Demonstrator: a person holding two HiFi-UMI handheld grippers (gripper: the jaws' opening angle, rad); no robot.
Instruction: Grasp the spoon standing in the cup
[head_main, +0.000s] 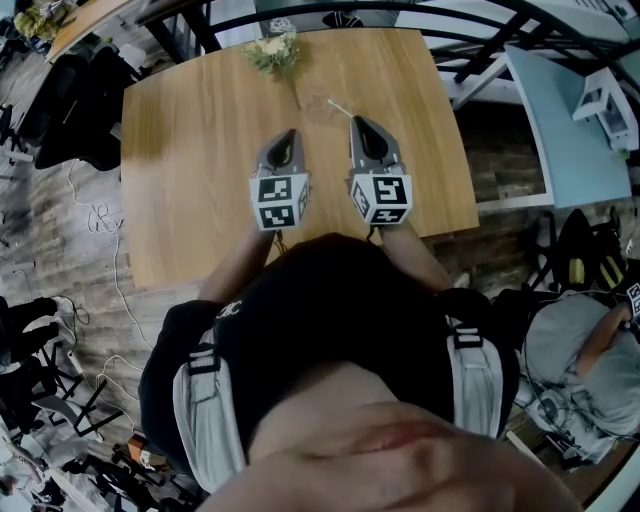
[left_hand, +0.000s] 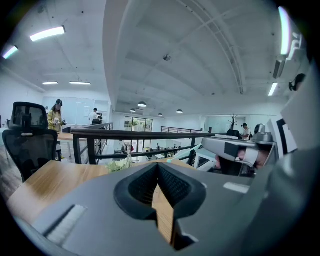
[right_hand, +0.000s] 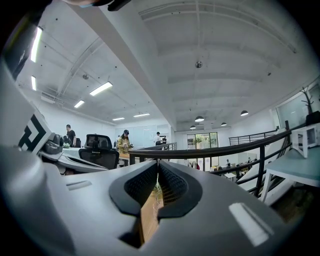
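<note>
The left gripper (head_main: 290, 135) and right gripper (head_main: 359, 124) are hovering clenched and empty, while just ahead the thin, likely light spoon (head_main: 339, 106) is standing in what seems a clear cup (head_main: 317, 109), inviting a pinch high on its handle.

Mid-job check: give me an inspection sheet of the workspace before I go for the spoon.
Surface: wooden table.
Job's things: thin pale spoon, just ahead of the right gripper; cup too faint to make out.
Clutter: flower bunch at the far edge.
Grippers: left gripper and right gripper side by side over the table, each claw shut and empty.
Cables: white cable on the floor, left of the table.
Surroundings: black chair, pale blue table, seated person.
</note>
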